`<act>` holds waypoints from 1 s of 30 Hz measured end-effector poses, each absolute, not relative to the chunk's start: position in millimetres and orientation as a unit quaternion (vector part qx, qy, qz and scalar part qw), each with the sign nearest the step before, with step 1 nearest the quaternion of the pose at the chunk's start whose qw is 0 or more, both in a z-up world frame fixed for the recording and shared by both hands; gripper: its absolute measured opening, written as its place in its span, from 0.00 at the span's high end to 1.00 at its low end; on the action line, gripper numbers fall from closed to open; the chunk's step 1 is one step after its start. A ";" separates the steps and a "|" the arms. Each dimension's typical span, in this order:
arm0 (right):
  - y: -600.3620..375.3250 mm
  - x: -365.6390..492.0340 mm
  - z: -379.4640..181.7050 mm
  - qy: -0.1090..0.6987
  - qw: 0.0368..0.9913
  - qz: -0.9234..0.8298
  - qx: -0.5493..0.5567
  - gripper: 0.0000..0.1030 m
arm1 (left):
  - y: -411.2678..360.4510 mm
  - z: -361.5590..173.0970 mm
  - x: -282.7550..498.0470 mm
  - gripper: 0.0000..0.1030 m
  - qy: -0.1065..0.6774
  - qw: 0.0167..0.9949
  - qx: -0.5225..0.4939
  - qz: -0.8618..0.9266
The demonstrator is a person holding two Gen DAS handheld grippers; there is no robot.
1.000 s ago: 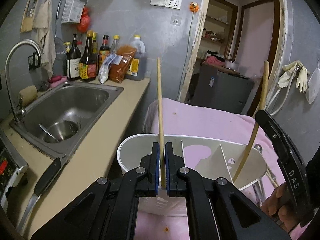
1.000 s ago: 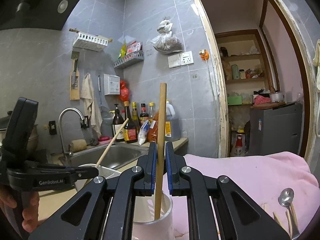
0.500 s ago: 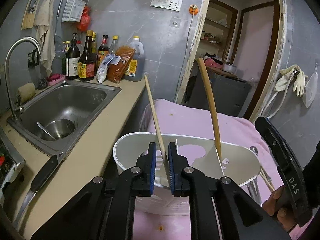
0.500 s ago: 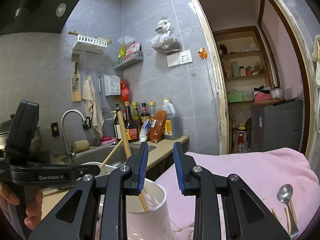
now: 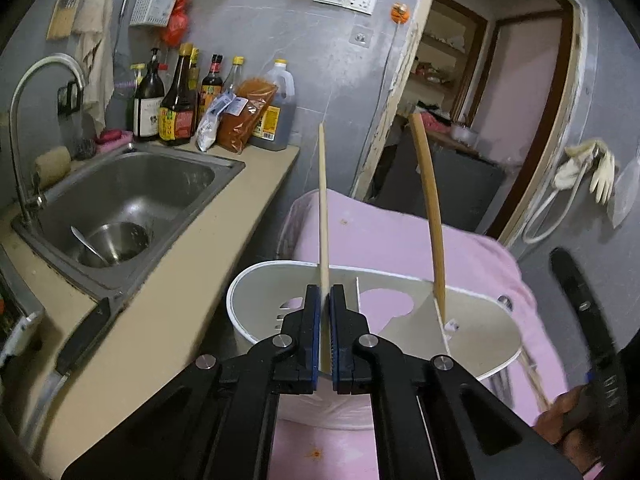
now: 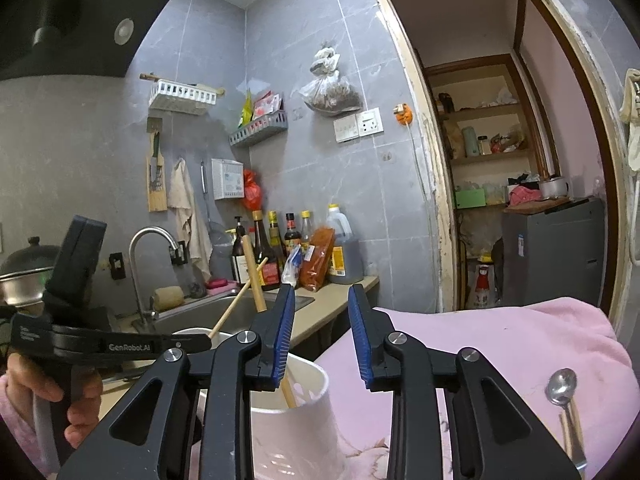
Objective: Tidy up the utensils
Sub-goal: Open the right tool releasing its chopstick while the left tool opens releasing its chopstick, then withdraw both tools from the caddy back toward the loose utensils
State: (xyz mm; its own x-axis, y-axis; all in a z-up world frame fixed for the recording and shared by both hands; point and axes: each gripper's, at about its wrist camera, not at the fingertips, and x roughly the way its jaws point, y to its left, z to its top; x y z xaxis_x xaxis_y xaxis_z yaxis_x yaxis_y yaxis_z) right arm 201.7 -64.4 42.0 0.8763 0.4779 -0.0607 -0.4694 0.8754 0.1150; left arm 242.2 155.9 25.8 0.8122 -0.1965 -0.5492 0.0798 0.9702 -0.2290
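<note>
From the left wrist view, the left gripper (image 5: 329, 332) has its blue-padded jaws pinching a thin wooden chopstick (image 5: 323, 208), which stands nearly upright with its lower end inside the left compartment of the white utensil holder (image 5: 256, 304). A wider wooden utensil (image 5: 430, 208), perhaps a spatula handle, leans in the holder's right compartment against a divider. The holder sits on a pink cloth (image 5: 384, 236), just beside the beige counter (image 5: 168, 308) with its steel sink (image 5: 132, 196). A knife (image 5: 76, 344) lies on the counter's near edge.

From the right wrist view, the right gripper (image 6: 320, 332) has its jaws spread with nothing between them; they have just been opening. The wider wooden utensil (image 6: 253, 272) stands free in the utensil holder (image 6: 296, 408), left of the jaws. A metal spoon (image 6: 562, 388) lies on the pink cloth (image 6: 500, 340) at the right.
</note>
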 end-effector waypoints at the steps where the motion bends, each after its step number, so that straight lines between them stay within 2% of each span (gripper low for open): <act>1: -67.1 199.1 42.9 0.044 0.967 0.245 0.049 0.75 | 153.7 26.4 243.1 0.98 0.301 0.947 -0.084 -0.072; 8: -102.9 165.5 52.4 0.043 0.968 0.240 0.052 0.71 | 135.9 28.0 260.1 0.96 0.363 0.929 0.014 -0.071; 10: -113.0 153.9 55.7 0.040 0.970 0.234 0.052 0.66 | 135.2 28.4 263.0 0.91 0.383 0.920 0.010 -0.084; 12: -129.4 135.7 58.3 0.025 0.973 0.223 0.053 0.54 | 135.3 24.5 259.4 0.90 0.385 0.919 0.002 -0.085; 16: -155.8 108.8 57.6 0.004 0.982 0.184 0.047 0.47 | 137.5 21.1 251.0 0.90 0.367 0.927 -0.014 -0.079; 18: -165.6 103.6 56.9 0.003 0.984 0.172 0.053 0.38 | 135.6 24.6 248.5 0.90 0.364 0.928 -0.018 -0.075; 24: -184.9 99.1 56.6 0.005 0.985 0.159 0.071 0.37 | 130.8 31.6 246.0 0.86 0.365 0.929 -0.012 -0.058; 27: -185.0 97.4 55.4 0.001 0.985 0.161 0.066 0.35 | 133.0 35.8 239.4 0.73 0.345 0.937 -0.013 -0.050; 28: -185.0 96.8 55.2 0.001 0.985 0.161 0.065 0.35 | 134.8 36.9 236.9 0.64 0.336 0.940 -0.022 -0.054; 30: -183.4 97.3 54.0 -0.001 0.985 0.163 0.064 0.34 | 136.3 36.6 235.8 0.62 0.326 0.943 -0.030 -0.055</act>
State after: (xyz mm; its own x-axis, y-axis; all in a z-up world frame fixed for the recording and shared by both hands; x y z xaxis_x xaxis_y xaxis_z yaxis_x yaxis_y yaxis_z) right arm 97.3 -183.4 54.0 0.9467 0.3213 0.0224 -0.3215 0.9386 0.1248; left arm 235.8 136.3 36.6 0.7815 -0.1229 -0.6117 0.0840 0.9922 -0.0920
